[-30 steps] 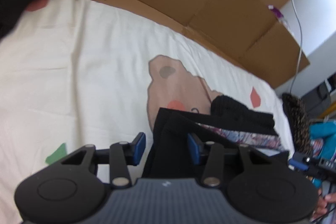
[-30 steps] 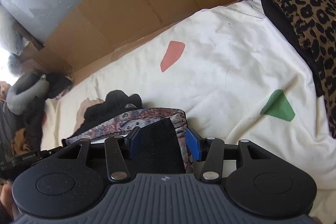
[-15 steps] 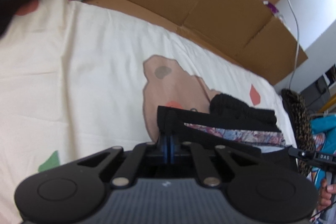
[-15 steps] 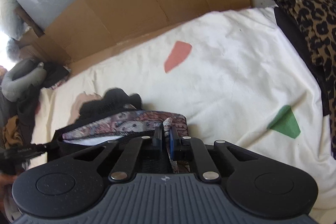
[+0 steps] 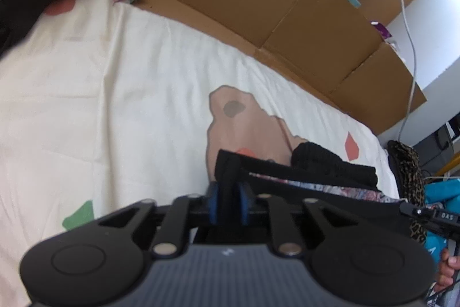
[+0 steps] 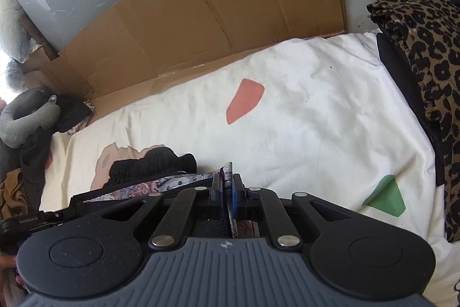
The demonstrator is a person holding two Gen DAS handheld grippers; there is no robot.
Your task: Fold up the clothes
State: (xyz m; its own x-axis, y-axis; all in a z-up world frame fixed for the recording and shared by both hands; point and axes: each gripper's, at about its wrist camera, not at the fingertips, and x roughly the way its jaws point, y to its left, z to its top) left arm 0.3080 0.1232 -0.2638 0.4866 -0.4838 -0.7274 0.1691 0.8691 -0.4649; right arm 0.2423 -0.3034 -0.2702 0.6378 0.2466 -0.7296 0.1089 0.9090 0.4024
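Since a second ago both sets of jaws have gone from spread to pinched, and the garment edge is lifting slightly off the bed.

Left to right: my left gripper (image 5: 228, 202) is clamping its blue pads on the black corner of the folded black-and-floral patterned fabric garment (image 5: 310, 177). The garment is lying on the cream bedsheet with coloured patches (image 5: 115, 105), over the brown bear print, and its black knit part is bunching at the far edge. My right gripper (image 6: 227, 193) is clamping the patterned corner of the same garment (image 6: 172, 180), with fabric sandwiched between the pads.

I'm judging this as the start of a fold: both near corners held, ready to carry over.

To do it well:
- I'm keeping both grippers level and at matched height, so the edge stays taut between them.
- I'm lifting only enough to clear the sheet, then moving both forward together toward the brown corrugated cardboard panels (image 6: 201, 19).
- I'm watching for layers slipping out on the right; that pinch looks thin.
- I'm releasing only once the edges line up.
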